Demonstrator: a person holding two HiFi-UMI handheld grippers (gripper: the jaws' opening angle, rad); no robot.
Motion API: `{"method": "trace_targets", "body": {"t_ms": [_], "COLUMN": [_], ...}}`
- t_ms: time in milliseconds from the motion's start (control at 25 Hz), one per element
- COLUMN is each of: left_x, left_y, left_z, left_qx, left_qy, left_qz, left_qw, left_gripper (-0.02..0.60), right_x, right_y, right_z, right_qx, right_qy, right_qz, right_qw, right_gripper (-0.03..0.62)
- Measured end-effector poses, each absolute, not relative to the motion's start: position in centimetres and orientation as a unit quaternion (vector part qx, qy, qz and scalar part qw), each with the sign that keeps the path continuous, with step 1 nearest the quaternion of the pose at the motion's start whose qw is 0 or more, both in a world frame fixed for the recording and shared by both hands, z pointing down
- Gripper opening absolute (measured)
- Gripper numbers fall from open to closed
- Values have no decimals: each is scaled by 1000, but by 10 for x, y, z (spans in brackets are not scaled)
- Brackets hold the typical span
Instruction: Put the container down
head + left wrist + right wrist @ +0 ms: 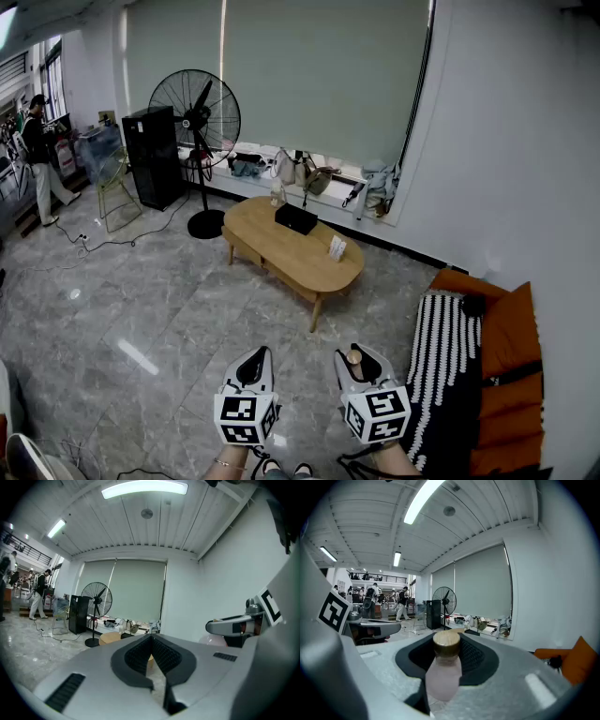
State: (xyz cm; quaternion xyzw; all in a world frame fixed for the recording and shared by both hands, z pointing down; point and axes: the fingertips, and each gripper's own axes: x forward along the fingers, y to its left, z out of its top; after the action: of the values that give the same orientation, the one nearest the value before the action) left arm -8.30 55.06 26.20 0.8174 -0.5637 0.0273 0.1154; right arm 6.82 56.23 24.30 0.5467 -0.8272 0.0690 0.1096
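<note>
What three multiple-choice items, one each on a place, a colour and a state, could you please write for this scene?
1. Where is the container?
A) on the wooden table
B) between the jaws of the right gripper
C) on the floor

2. What colour is its lid?
A) black
B) orange
C) light brown

3. How do the jaws of the left gripper stand?
A) together, empty
B) wide apart
C) clamped on a cup

Answers: 1 B, the right gripper view shows the jaws closed on it. 2 C, the lid looks like pale wood. 3 A, their tips meet with nothing between.
</note>
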Motion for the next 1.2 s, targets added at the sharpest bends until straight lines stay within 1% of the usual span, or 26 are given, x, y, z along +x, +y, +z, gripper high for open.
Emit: {"method": "trace_targets", "body": {"t_ms": [720,960,1200], "left_x": [-113,-119,-113], "left_y": [535,516,470], "left_z": [269,273,280], "left_qx": [826,825,823], "left_qy": [-552,-552,-554], "left_qz": [28,35,35], "left_qw": [113,118,120], "left_gripper": [-3,-3,-3], "right_x": [46,48,58], "right_y": [551,530,484], "right_z": [254,257,266], "right_qx": [563,575,579], "right_qy": [-814,-805,-801], "right_qz": [103,115,116], "right_qw": [99,93,95], "right_gripper": [132,132,132]}}
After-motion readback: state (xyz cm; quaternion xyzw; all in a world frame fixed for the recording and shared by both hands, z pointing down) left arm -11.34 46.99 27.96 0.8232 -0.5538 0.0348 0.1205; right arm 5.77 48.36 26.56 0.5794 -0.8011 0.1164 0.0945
